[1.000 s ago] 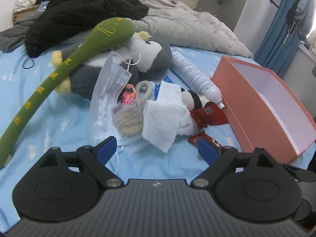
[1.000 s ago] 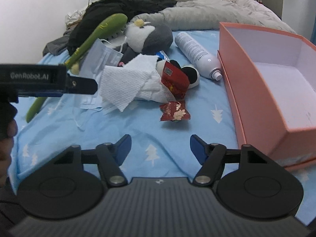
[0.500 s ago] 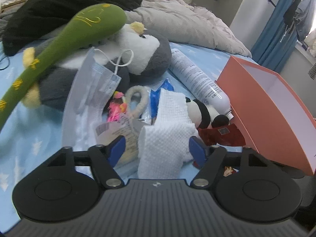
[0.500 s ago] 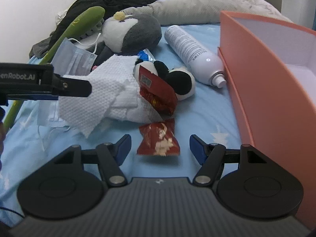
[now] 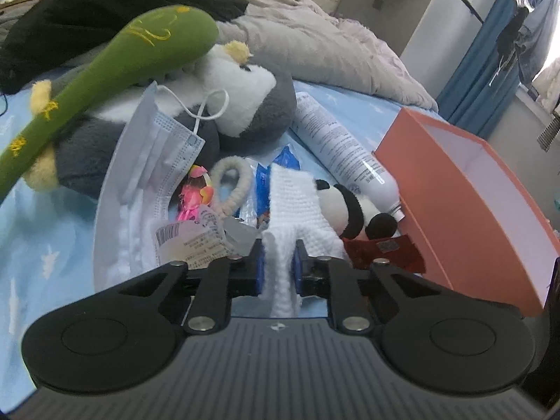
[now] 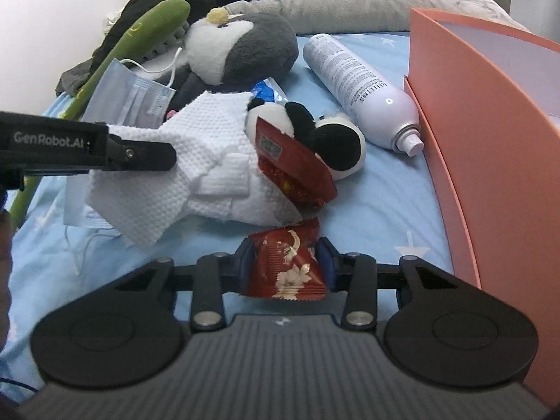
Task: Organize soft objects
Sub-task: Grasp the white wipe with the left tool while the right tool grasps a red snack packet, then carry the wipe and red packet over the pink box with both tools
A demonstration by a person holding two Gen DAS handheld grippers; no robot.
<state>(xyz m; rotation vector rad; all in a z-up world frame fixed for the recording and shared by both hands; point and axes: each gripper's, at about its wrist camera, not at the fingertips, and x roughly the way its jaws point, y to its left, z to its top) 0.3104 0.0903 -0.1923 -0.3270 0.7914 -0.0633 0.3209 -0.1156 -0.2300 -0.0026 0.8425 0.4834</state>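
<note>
My left gripper (image 5: 279,268) is shut on the white textured cloth (image 5: 292,206), which lies over the pile on the blue bedsheet; the cloth also shows in the right wrist view (image 6: 196,161), with the left gripper's arm (image 6: 87,150) reaching in from the left. My right gripper (image 6: 284,267) is shut on a small red snack packet (image 6: 284,266) at the sheet. A panda plush (image 6: 325,140) lies behind the cloth with a second red packet (image 6: 290,164) leaning on it. A grey penguin plush (image 5: 224,105) and a long green plush (image 5: 105,80) lie further back.
An open orange box (image 5: 465,210) stands at the right, also seen in the right wrist view (image 6: 490,122). A white spray can (image 6: 360,87) lies beside it. A face mask (image 5: 154,147), a pink trinket (image 5: 196,192), a tagged ring and a blue pouch sit in the pile. Dark clothing and a grey duvet lie behind.
Both grippers moved forward into the pile and shut: the left on the white cloth, the right on the small red packet.
</note>
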